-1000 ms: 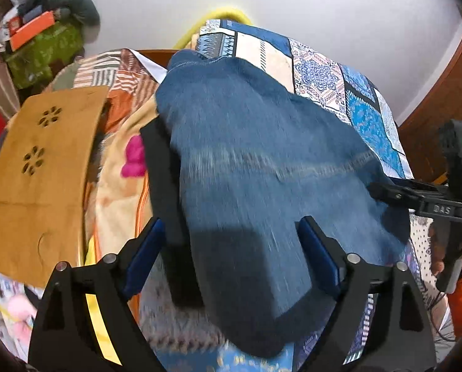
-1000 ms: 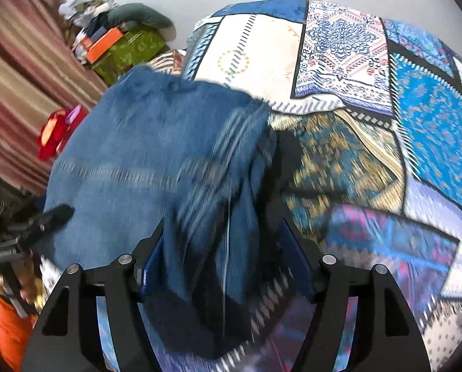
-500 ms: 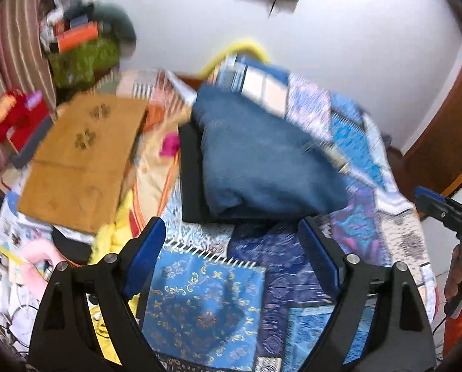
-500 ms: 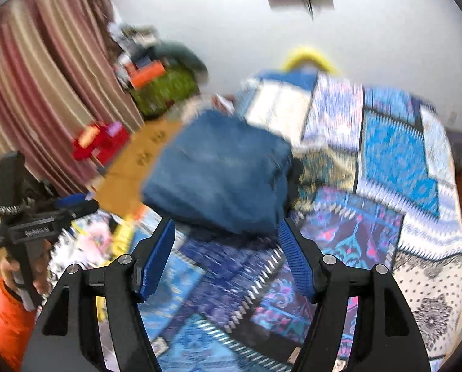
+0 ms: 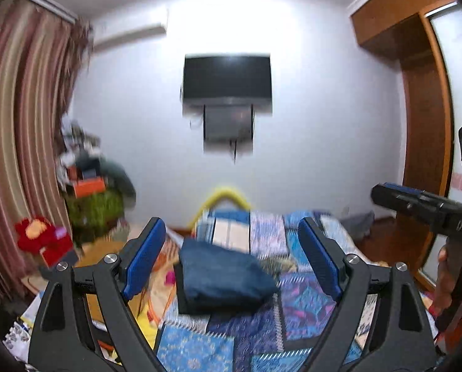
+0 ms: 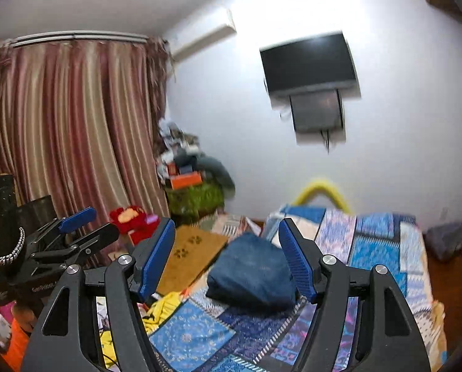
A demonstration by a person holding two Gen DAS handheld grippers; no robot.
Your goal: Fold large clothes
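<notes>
Folded jeans – matt denim; patchwork bedspread – printed cloth.

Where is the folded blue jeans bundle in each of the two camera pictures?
Left wrist view: the folded blue jeans lie low in the middle, on the patchwork bedspread, framed between the open left tongs.
Right wrist view: the jeans sit low, just right of middle, between the open right tongs.
Shared landmark: the black TV on the white wall above the bed.
</notes>
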